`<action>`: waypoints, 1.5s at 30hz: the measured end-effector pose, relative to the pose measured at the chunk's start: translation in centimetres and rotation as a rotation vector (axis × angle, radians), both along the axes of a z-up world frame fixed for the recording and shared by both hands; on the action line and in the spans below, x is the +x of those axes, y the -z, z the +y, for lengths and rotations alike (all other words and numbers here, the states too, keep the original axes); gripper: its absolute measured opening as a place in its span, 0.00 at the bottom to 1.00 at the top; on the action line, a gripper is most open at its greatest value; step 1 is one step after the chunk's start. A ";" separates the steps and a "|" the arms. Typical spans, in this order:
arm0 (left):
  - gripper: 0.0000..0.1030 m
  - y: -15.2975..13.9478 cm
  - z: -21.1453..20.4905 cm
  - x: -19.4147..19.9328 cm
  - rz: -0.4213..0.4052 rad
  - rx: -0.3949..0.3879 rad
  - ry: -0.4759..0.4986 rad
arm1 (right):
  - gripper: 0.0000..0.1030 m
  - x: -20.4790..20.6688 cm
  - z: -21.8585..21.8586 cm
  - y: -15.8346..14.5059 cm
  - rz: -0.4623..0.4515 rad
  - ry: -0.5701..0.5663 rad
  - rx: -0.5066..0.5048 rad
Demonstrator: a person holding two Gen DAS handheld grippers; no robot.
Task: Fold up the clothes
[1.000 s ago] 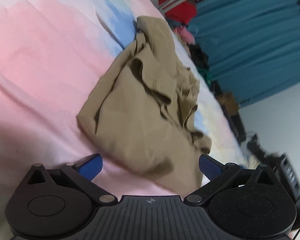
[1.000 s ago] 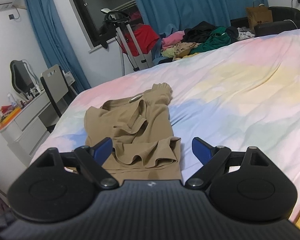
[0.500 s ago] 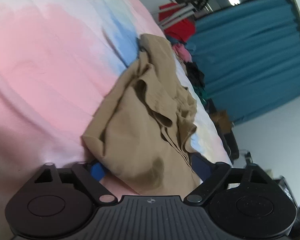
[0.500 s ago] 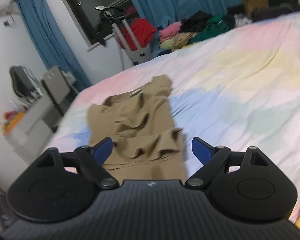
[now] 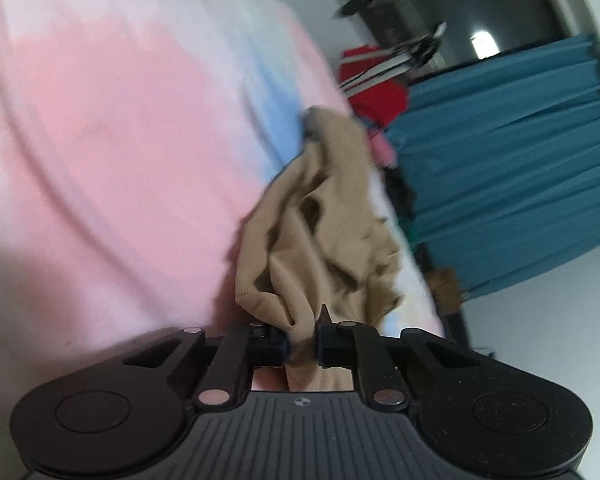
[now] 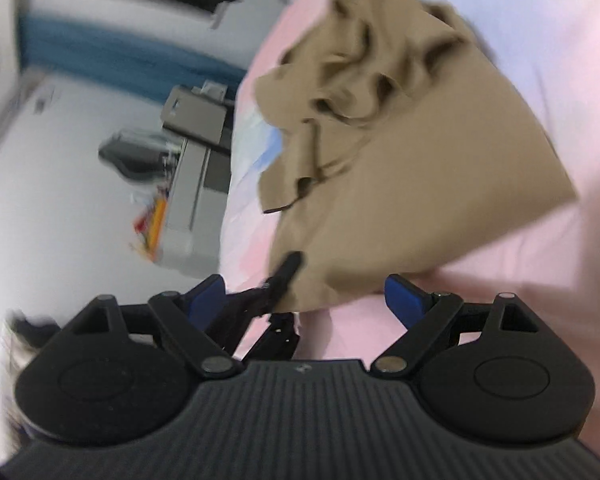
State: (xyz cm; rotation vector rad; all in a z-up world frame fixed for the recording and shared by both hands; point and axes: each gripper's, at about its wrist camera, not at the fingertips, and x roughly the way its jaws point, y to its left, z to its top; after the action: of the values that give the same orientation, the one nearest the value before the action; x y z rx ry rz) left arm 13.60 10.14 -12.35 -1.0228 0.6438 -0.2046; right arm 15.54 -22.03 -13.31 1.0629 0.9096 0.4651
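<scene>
Tan garment lies bunched on the pastel bedsheet, toward the bed's edge; beyond that edge are blue curtains and a red item on a rack. Both views are motion-blurred.

Left gripper: jaws drawn in narrow, pinching the garment's near edge. Cloth is puckered and gathered between the pads, with a tuft poking below them.

Right gripper: fingers spread wide, blue pads well apart, nothing held. It sits low by the garment, whose near corner lies between the open fingers. From this side the left gripper's dark finger shows clamped on that same hem. A grey drawer unit stands off the bed on the far side of this view.

Judged step: securing the bottom hem, one corner taken and the second grasp not yet made. The garment is crumpled, its upper part rumpled in folds, so no fold looks finished.

Next move calls for the right gripper to settle on the hem some way along from the left one's grip, then pinch the cloth without catching the sheet. With both corners held, lifting and pulling the hem taut should flatten the body before any fold. Risk: grabbing several bunched layers at once.
</scene>
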 end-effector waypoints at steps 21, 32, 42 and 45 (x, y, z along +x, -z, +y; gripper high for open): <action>0.11 -0.8 0.0 -0.1 -0.079 -0.025 -0.006 | 0.51 -0.7 -4.2 3.4 0.101 0.342 -0.041; 0.10 -1.9 -0.2 -0.6 -0.106 0.013 -0.009 | 0.17 -0.7 -4.5 0.9 -0.007 0.310 -0.126; 0.09 -8.3 -0.3 -3.7 -0.210 0.046 0.016 | 0.15 -3.6 -5.3 -5.8 -0.159 0.303 -0.118; 0.09 -10.0 -0.4 -6.0 -0.224 0.064 0.025 | 0.15 -5.7 -5.5 -7.5 -0.205 0.293 -0.133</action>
State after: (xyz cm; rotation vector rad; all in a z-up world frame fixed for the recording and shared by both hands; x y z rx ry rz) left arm 7.55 9.70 -2.34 -0.9152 0.4568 -0.3145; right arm 9.82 -27.56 -5.79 0.9875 0.5839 0.2598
